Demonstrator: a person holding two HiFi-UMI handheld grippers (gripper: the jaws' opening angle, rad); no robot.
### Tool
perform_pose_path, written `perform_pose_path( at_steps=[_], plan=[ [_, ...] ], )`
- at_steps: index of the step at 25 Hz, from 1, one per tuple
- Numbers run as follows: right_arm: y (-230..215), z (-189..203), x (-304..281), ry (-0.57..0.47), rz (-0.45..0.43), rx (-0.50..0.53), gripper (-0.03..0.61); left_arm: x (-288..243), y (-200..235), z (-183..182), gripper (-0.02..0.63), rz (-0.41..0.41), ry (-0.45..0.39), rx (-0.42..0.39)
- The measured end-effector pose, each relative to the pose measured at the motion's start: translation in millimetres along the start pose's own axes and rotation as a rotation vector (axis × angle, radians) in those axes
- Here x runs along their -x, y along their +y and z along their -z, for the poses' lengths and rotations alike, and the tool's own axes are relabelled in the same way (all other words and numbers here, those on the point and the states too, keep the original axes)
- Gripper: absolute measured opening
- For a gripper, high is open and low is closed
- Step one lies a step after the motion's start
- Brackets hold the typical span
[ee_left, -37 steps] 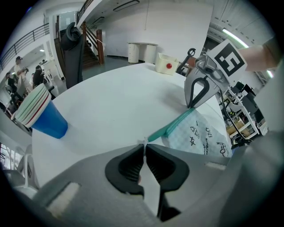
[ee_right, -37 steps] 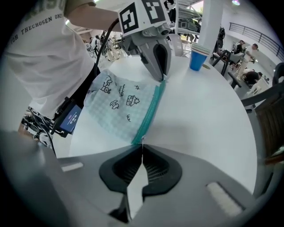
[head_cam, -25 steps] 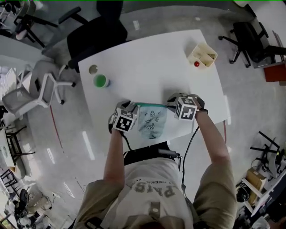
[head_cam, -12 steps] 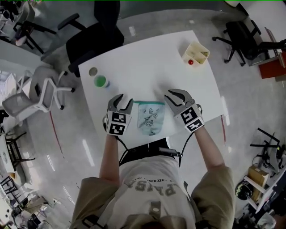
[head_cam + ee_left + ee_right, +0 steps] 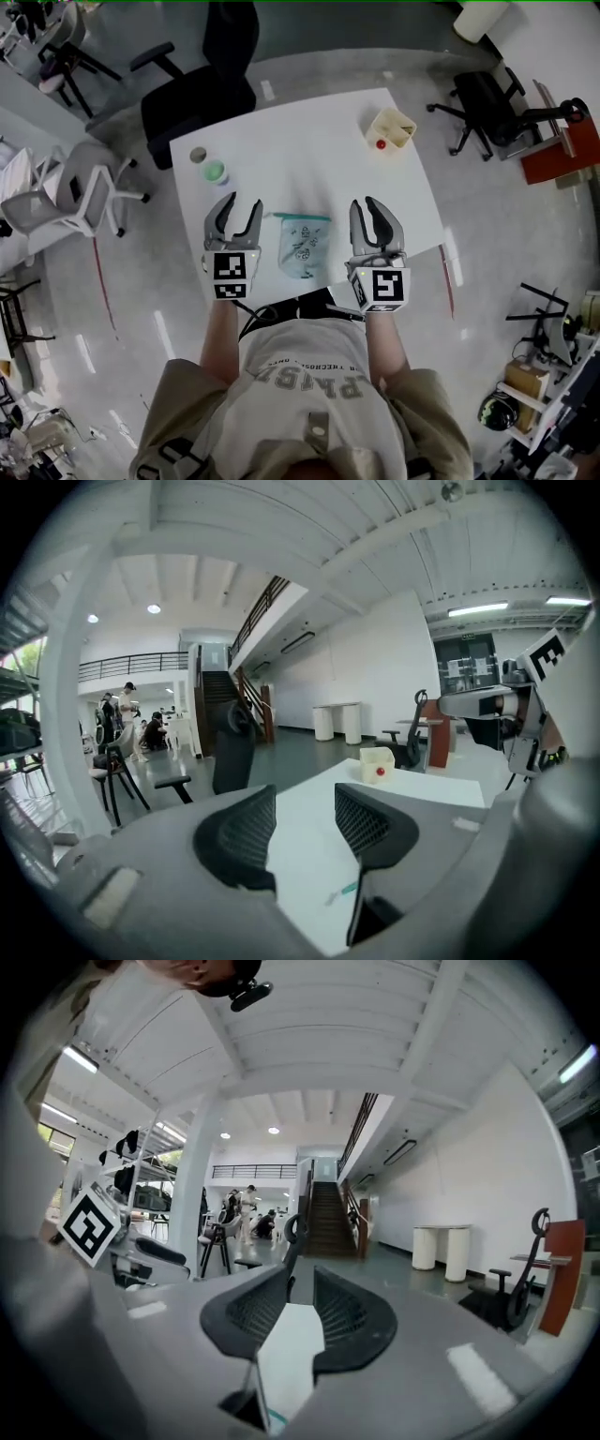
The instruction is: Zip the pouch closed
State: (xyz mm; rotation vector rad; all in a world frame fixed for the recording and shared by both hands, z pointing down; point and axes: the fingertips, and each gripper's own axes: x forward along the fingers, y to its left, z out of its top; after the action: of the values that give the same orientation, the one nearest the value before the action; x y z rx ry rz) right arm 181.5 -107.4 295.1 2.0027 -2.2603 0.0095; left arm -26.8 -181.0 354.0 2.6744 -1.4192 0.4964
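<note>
1. Your left gripper point(image 5: 240, 202) hangs over the near left part of the table point(image 5: 309, 159), left of the pouch point(image 5: 302, 247) and apart from it.
2. Its jaws are spread wide and have just been opening. In the left gripper view point(image 5: 305, 808) only bare tabletop shows between them, so it holds nothing.
3. Your right gripper point(image 5: 368, 204) hangs over the near right part of the table, right of the pouch and clear of it.
4. Its jaws stand apart too, with a narrower gap than the left pair. The right gripper view point(image 5: 301, 1290) shows only white tabletop in that gap.
5. The pouch lies flat near the table's near edge, between your two grippers and touching neither.
6. Its teal zip point(image 5: 301, 217) runs along the far side. You cannot tell from here whether it is closed.
7. A beige box point(image 5: 392, 126) sits at the far right corner, with a red ball point(image 5: 381, 144) at its near side.
8. A green cup point(image 5: 215, 172) and a grey disc point(image 5: 198, 155) sit at the far left of the table.
9. A black chair point(image 5: 202, 89) stands beyond the far left corner.
</note>
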Motion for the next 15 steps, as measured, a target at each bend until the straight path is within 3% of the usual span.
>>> perform_pose_path(
  at_steps=[5,9,13,15],
  plan=[
    [-0.7,-15.2,18.5,-0.044,0.056,-0.027,0.066,20.5,-4.8,-21.8,0.167,-0.03,-0.078,-0.002],
    [10.7,-38.9,25.0,-0.095,0.044,0.069,0.008,30.9,-7.6,-41.2,0.113,-0.042,-0.151,0.007],
    [20.4,-55.5,29.3,-0.137,0.031,0.123,0.002,39.4,-15.1,-59.1,0.104,-0.031,-0.232,0.059],
    [22.8,-61.1,29.6,-0.146,0.028,0.128,0.002,45.6,-16.0,-69.3,0.063,-0.046,-0.281,0.056]
  ],
)
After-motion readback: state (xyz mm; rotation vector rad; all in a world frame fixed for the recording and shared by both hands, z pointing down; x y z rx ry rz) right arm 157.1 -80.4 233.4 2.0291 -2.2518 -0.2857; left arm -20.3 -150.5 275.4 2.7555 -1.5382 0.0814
